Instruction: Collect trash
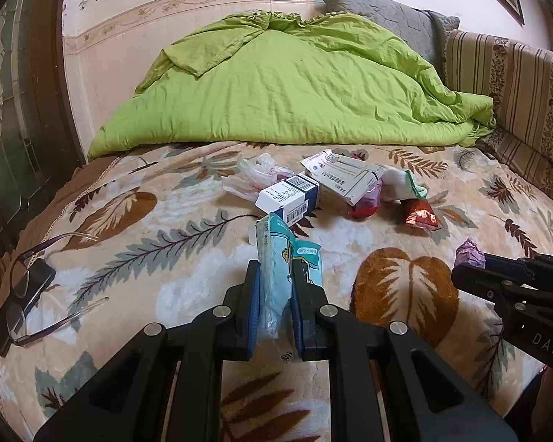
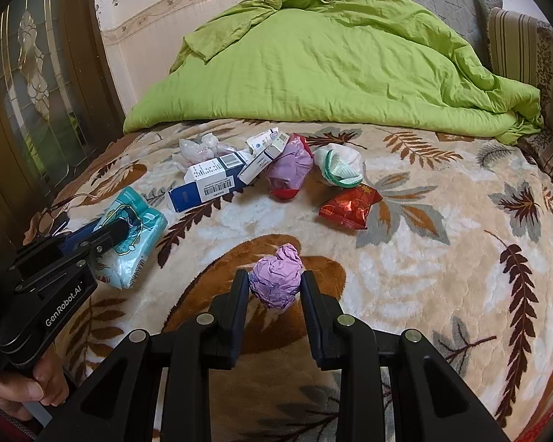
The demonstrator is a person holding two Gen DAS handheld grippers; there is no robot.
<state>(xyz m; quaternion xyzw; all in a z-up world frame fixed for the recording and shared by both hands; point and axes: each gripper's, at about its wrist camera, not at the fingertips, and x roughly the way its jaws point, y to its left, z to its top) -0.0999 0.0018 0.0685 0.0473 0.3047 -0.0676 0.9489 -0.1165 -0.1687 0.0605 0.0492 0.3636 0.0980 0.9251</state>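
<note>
My left gripper is shut on a teal tissue packet, held a little above the leaf-patterned blanket. The right wrist view shows that packet at the left, in the left gripper. My right gripper is shut on a crumpled purple paper ball. Further back lie a blue-and-white box, a white carton, a purple-and-red bag, a red snack wrapper and a clear plastic bag.
A white sock with green trim lies among the trash. Glasses on a dark phone rest at the bed's left edge. A green duvet fills the back, a striped cushion the right. A glazed door stands left.
</note>
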